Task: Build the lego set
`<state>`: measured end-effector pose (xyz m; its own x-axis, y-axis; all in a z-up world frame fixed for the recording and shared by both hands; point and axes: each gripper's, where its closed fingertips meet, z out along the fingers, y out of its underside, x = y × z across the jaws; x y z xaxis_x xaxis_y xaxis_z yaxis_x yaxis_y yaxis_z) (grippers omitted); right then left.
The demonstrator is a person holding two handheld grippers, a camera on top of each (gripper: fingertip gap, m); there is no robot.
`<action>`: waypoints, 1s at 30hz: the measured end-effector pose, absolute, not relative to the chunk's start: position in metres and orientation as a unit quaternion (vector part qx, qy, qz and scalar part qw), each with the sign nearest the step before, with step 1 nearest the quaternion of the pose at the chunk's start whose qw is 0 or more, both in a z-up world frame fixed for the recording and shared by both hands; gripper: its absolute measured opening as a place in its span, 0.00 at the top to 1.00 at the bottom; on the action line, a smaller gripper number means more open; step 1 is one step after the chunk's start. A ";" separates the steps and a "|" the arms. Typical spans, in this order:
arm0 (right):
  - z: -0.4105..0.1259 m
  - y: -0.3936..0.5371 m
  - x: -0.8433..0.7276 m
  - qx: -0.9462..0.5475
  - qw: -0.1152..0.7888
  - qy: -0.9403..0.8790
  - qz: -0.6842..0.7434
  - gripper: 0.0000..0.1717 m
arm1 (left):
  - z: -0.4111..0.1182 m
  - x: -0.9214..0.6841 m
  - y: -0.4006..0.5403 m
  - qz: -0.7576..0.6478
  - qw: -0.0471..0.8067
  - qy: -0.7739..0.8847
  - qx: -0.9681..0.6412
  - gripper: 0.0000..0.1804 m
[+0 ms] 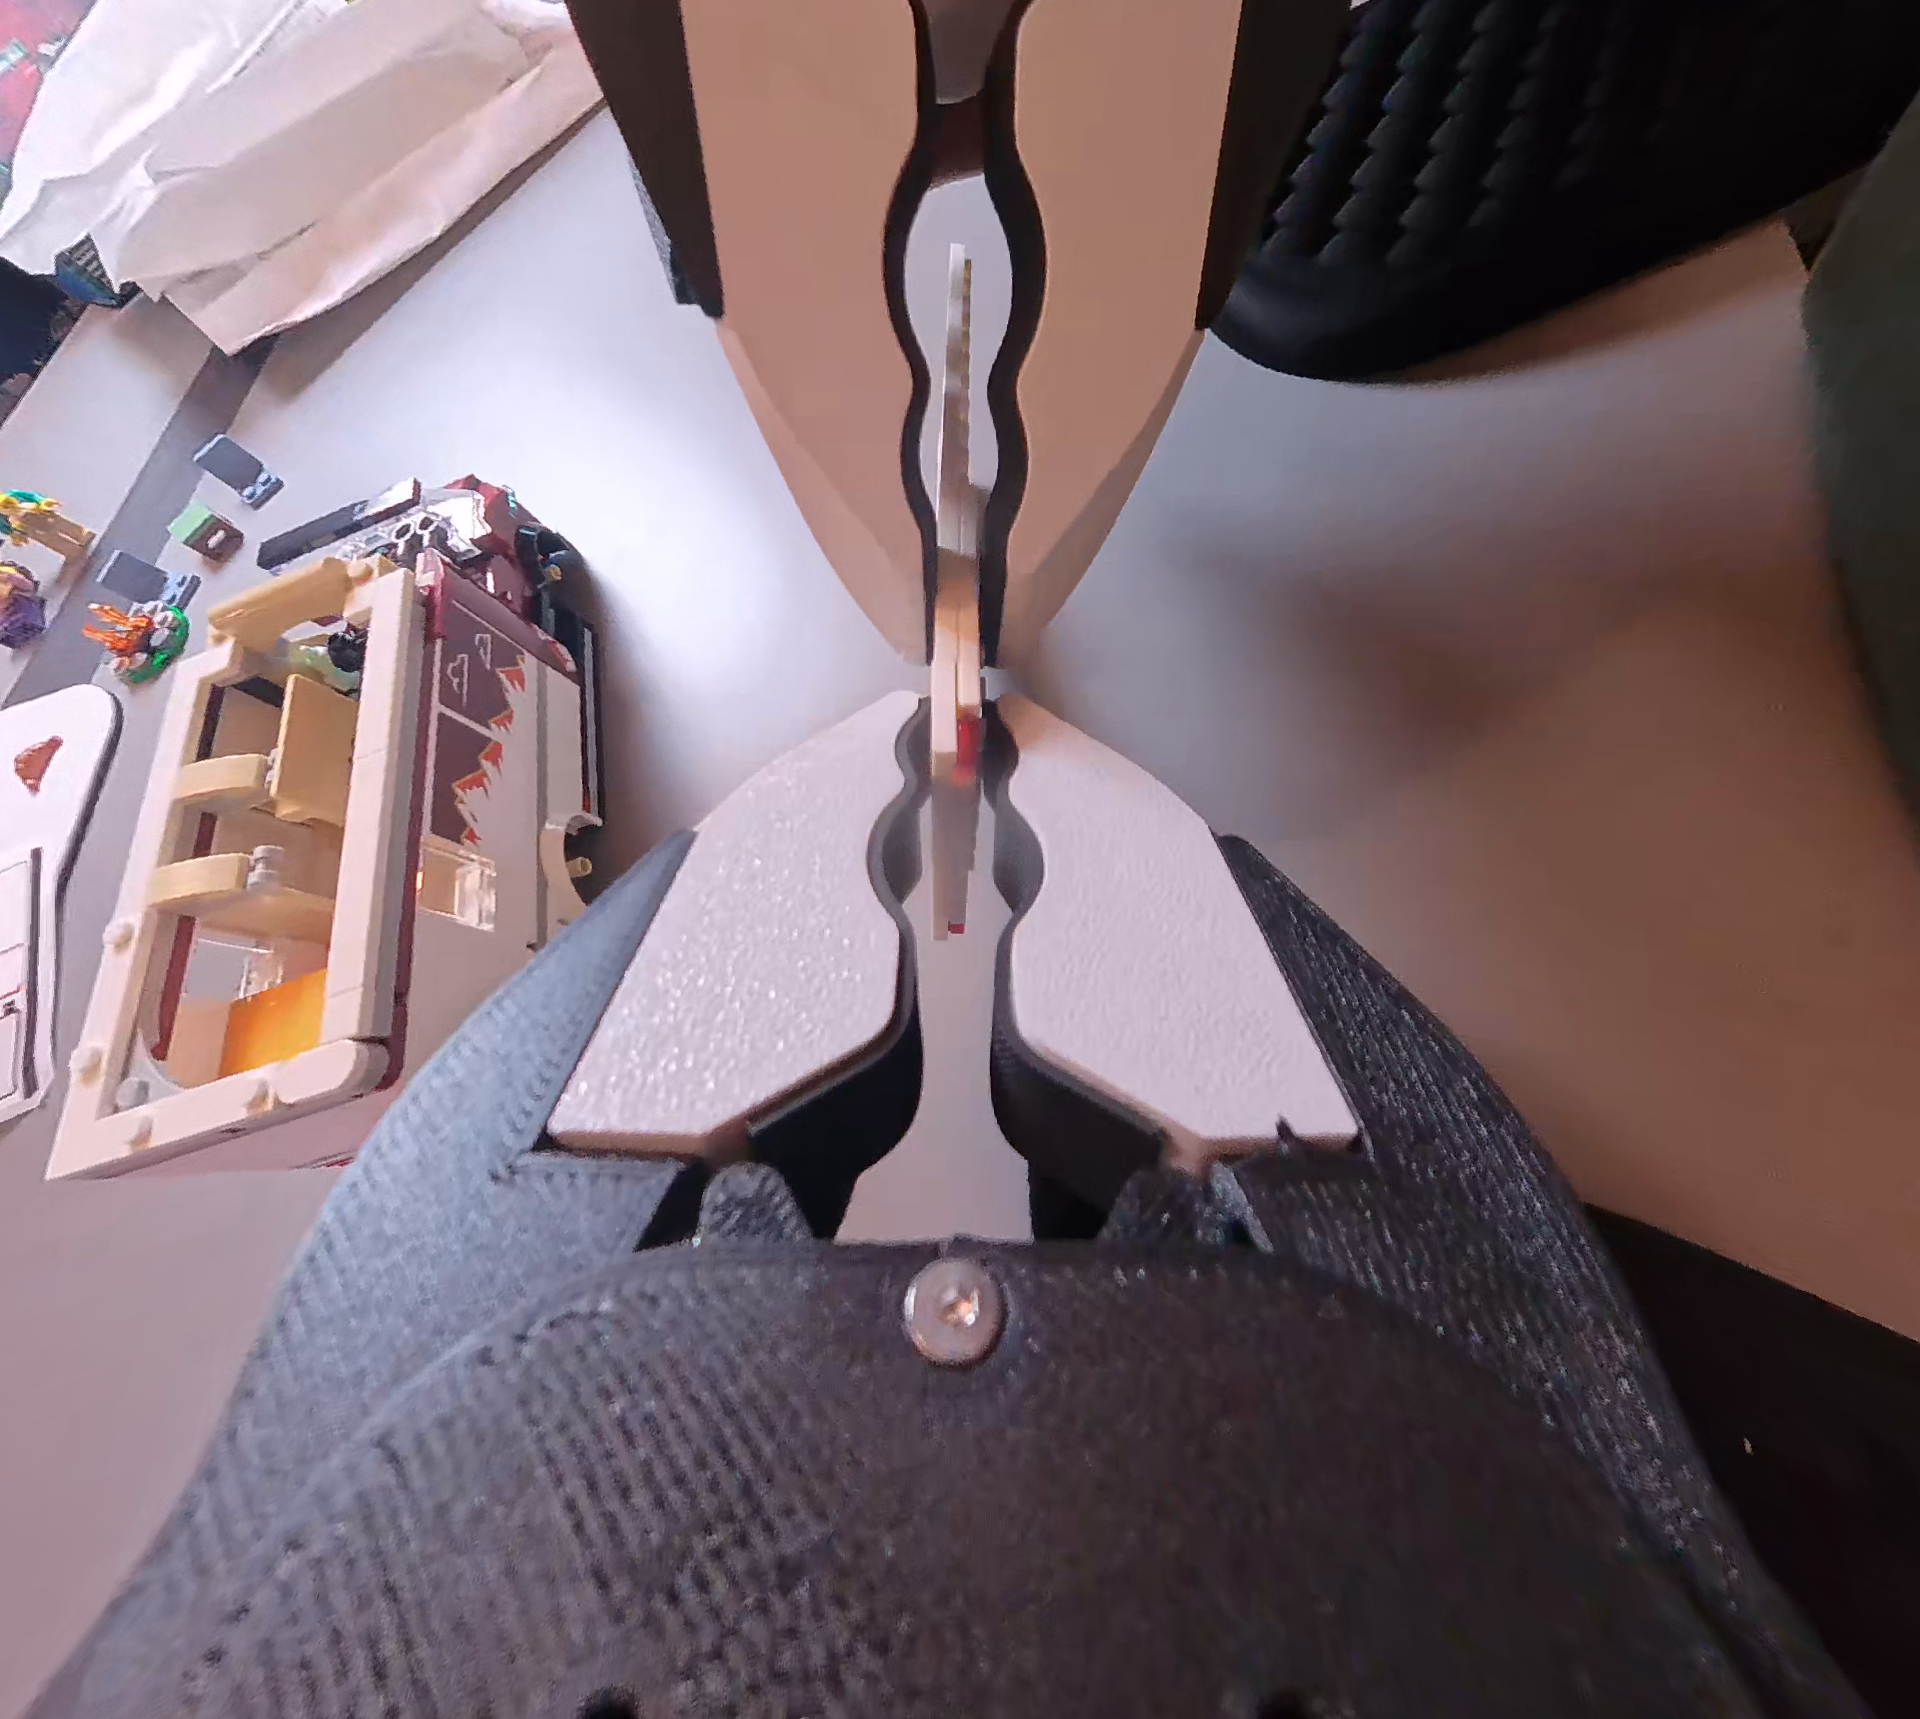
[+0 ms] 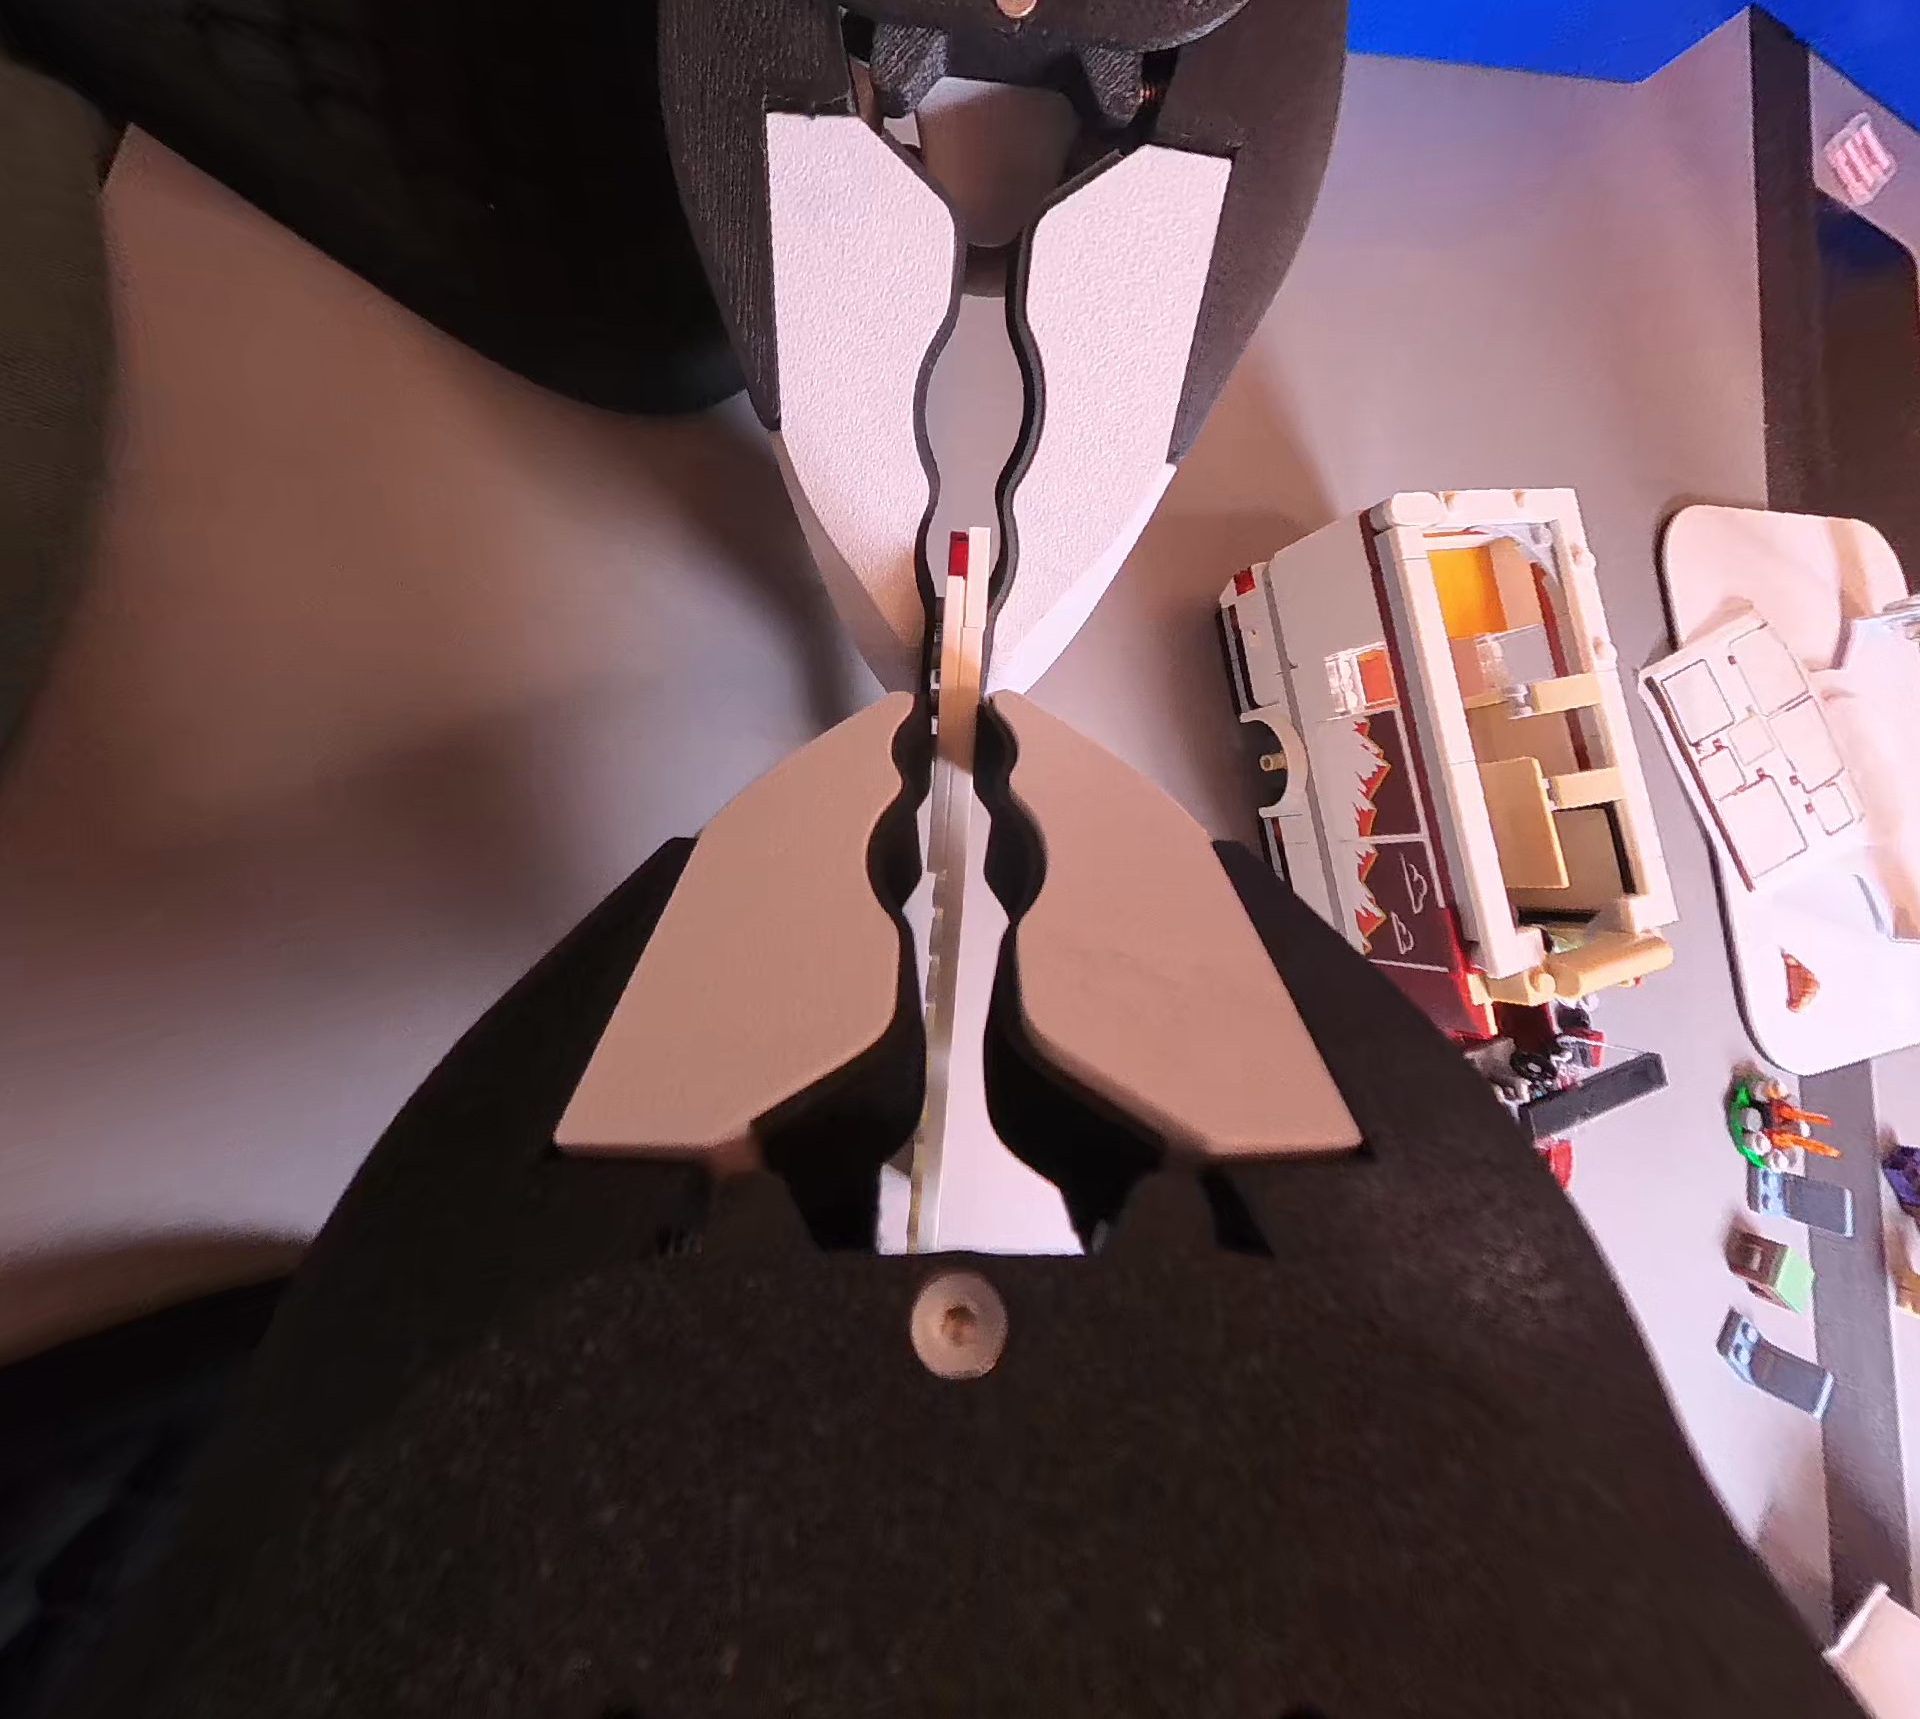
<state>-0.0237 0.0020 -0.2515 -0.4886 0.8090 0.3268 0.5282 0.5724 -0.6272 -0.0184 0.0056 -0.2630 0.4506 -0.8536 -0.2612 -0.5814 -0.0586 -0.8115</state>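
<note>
A thin flat white brick panel [image 1: 954, 464] with a small red piece [image 1: 968, 739] on it is seen edge-on, held above the grey table [image 1: 1351, 526]. My left gripper [image 1: 958, 724] is shut on one end of it. My right gripper [image 2: 956, 734] is shut on the other end of the panel [image 2: 951, 921]. The two grippers meet tip to tip. The right gripper shows at the top of the left wrist view [image 1: 956, 630]. The left gripper shows at the top of the right wrist view [image 2: 961, 630].
A white and dark red brick-built van [image 1: 343, 838] lies on its side with its top open; it also shows in the right wrist view [image 2: 1455, 786]. A white roof panel [image 2: 1787, 786], small loose pieces [image 2: 1787, 1202], white paper bags [image 1: 260, 90] and a black chair [image 1: 1558, 131] stand around. The grippers are tip to tip, or close to it.
</note>
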 end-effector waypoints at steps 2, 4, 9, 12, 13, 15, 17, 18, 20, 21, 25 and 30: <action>-0.251 0.002 -0.025 -0.405 0.308 -0.829 0.232 0.96 | -0.262 -0.020 0.006 -0.140 0.466 0.506 -0.712 0.95; -0.252 0.000 -0.025 -0.400 0.309 -0.831 0.231 0.96 | -0.263 -0.020 0.004 -0.142 0.464 0.508 -0.712 0.95; -0.250 -0.001 -0.026 -0.390 0.322 -0.837 0.211 0.95 | -0.262 -0.020 0.003 -0.141 0.469 0.513 -0.705 0.95; -0.246 -0.002 -0.025 -0.370 0.334 -0.847 0.187 0.93 | -0.257 -0.020 0.002 -0.140 0.477 0.516 -0.698 0.95; -0.246 -0.002 -0.025 -0.370 0.333 -0.848 0.185 0.93 | -0.256 -0.020 0.002 -0.138 0.479 0.518 -0.696 0.95; -0.247 -0.002 -0.024 -0.372 0.333 -0.847 0.184 0.93 | -0.256 -0.020 0.001 -0.139 0.480 0.519 -0.694 0.95; -0.245 -0.001 -0.023 -0.374 0.336 -0.844 0.189 0.94 | -0.254 -0.021 0.002 -0.138 0.483 0.516 -0.693 0.95; -0.244 -0.002 -0.023 -0.375 0.337 -0.842 0.192 0.95 | -0.253 -0.021 0.001 -0.141 0.486 0.515 -0.691 0.95; -0.244 -0.003 -0.023 -0.378 0.336 -0.840 0.196 0.95 | -0.252 -0.021 0.000 -0.142 0.490 0.517 -0.687 0.95; -0.244 -0.004 -0.023 -0.380 0.337 -0.839 0.197 0.95 | -0.252 -0.021 0.000 -0.140 0.492 0.519 -0.685 0.95; -0.247 0.000 -0.022 -0.384 0.341 -0.838 0.183 0.95 | -0.239 -0.024 -0.001 -0.143 0.518 0.507 -0.674 0.90; -0.248 0.000 -0.023 -0.388 0.339 -0.837 0.184 0.95 | -0.242 -0.024 -0.004 -0.126 0.512 0.527 -0.667 0.95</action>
<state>-0.0227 0.0001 -0.2480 -0.4682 0.7745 0.4253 0.5247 0.6310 -0.5715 -0.0237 -0.0037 -0.2422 0.4129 -0.8316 -0.3714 -0.5741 0.0789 -0.8150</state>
